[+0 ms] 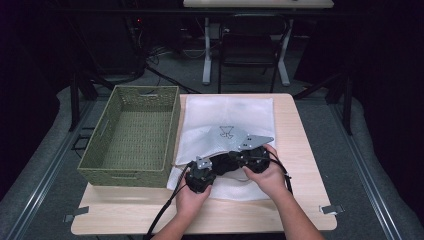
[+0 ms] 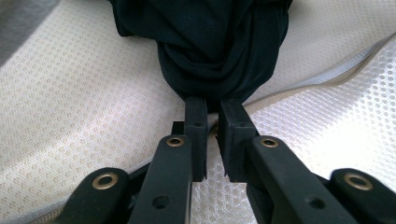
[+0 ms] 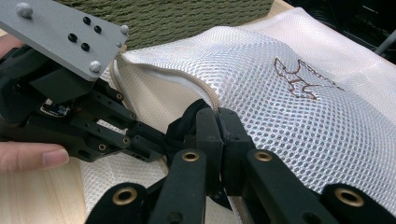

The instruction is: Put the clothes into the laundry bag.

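The dark garment (image 2: 219, 51) lies bunched at the mouth of the white mesh bag (image 3: 289, 121), its far end cut off at the frame edge. The left gripper (image 2: 212, 109) is clamped on the garment's fold. The right gripper (image 3: 217, 122) is closed on the bag's corded rim, perhaps catching cloth too. A brown emblem (image 3: 299, 79) on the bag carries no readable lettering.

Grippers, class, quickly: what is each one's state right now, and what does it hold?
Left gripper: closed on the dark cloth.
Right gripper: closed on the open edge of the white mesh bag.
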The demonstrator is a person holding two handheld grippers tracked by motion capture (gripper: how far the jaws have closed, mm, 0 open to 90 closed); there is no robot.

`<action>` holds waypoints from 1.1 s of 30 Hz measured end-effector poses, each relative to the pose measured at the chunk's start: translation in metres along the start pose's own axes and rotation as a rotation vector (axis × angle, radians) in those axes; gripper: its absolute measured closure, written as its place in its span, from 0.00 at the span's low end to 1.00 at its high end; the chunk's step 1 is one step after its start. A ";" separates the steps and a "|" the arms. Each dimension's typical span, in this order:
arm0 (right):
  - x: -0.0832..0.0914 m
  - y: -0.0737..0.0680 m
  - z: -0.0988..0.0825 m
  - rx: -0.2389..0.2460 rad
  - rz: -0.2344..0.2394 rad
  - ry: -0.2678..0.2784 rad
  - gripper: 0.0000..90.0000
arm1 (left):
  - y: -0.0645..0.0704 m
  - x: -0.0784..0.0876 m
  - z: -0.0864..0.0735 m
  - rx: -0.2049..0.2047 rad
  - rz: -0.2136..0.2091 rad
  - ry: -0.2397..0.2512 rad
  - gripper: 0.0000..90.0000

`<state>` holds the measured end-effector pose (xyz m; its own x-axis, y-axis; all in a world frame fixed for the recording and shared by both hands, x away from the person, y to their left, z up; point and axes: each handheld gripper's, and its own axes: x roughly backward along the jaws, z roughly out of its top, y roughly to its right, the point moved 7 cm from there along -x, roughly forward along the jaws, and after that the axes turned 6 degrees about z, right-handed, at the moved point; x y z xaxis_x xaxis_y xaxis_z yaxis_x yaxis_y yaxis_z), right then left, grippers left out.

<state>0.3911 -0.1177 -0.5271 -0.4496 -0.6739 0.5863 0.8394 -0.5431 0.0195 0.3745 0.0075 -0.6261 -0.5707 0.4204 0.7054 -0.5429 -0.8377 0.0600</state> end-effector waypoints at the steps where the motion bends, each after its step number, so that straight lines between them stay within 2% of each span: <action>1: 0.000 0.000 0.000 0.000 0.000 0.000 0.99 | 0.000 0.000 0.000 0.001 0.002 -0.001 0.93; 25: 0.000 -0.002 0.000 -0.001 0.003 -0.001 0.99 | 0.001 -0.006 0.018 0.012 0.007 0.019 0.94; 33: 0.000 -0.002 0.000 -0.001 0.004 0.000 0.99 | 0.001 -0.009 0.025 0.014 0.003 0.030 0.97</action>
<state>0.3898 -0.1166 -0.5271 -0.4462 -0.6759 0.5866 0.8408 -0.5410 0.0163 0.3945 -0.0059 -0.6142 -0.5905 0.4283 0.6840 -0.5325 -0.8436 0.0686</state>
